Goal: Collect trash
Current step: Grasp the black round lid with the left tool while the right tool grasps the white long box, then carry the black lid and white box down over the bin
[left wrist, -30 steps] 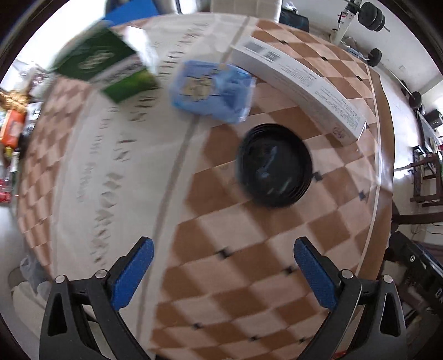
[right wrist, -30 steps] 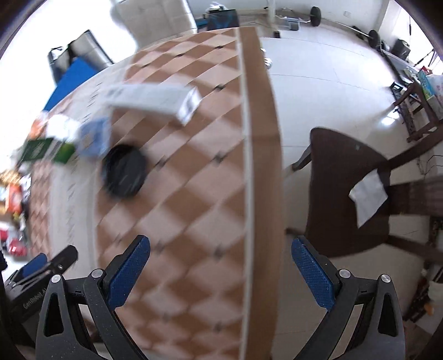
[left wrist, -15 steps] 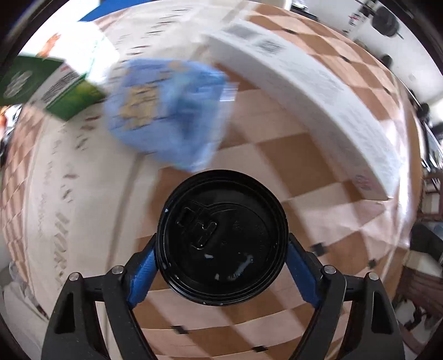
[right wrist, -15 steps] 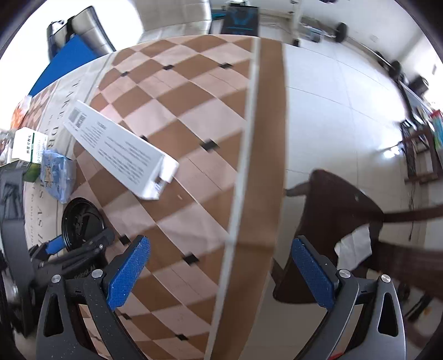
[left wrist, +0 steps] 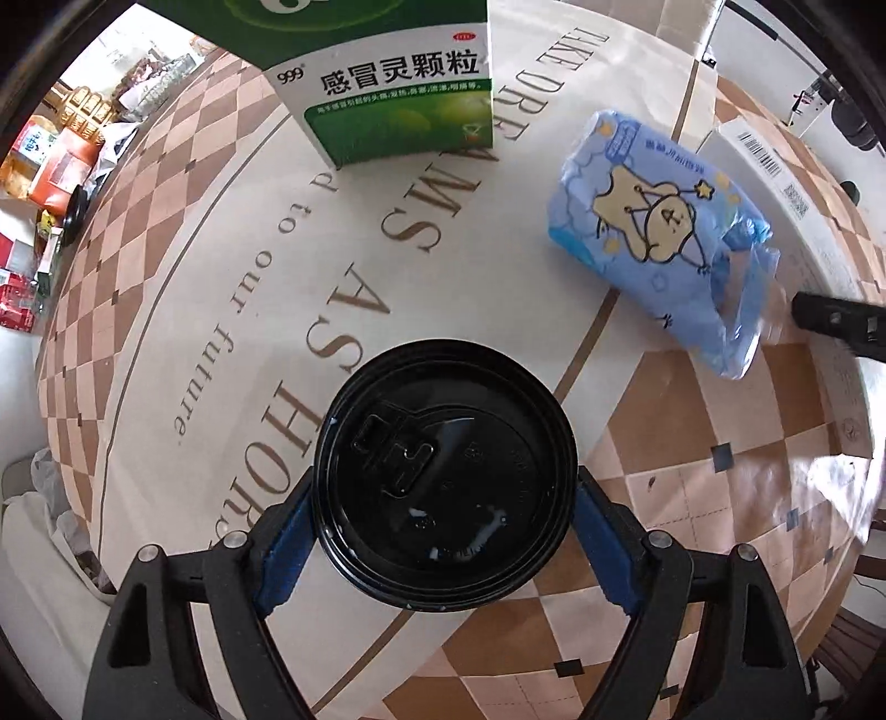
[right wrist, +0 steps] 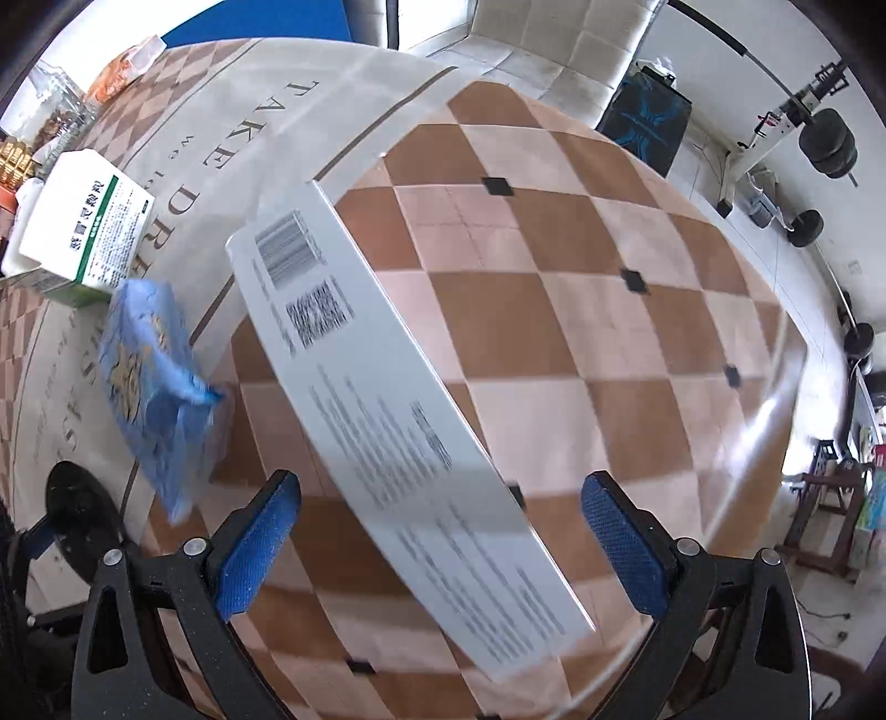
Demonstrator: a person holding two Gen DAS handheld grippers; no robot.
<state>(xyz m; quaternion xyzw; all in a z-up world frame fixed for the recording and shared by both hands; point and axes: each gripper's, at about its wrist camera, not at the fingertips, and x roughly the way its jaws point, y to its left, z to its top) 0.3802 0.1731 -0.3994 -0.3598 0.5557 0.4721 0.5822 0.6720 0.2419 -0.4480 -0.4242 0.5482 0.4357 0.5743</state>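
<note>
My left gripper (left wrist: 443, 531) is shut on a black-lidded cup (left wrist: 443, 471), its blue pads against both sides below the lid. A blue tissue pack (left wrist: 664, 232) lies to the right beyond it, and a green and white medicine box (left wrist: 398, 94) stands further back. My right gripper (right wrist: 443, 531) is open, its fingers straddling the near end of a long white box (right wrist: 398, 410) that lies diagonally on the table. The tissue pack (right wrist: 149, 387), the medicine box (right wrist: 83, 232) and the cup (right wrist: 77, 515) show at the left of the right wrist view.
The table wears a checked brown cloth (right wrist: 554, 310) with a printed cream band. Cluttered goods (left wrist: 50, 166) sit past its left edge. A white chair (right wrist: 554, 44) and gym weights (right wrist: 825, 144) stand beyond the far side.
My left gripper closed in on the cup and gripped it. My right gripper swung left from the table edge to over the long white box.
</note>
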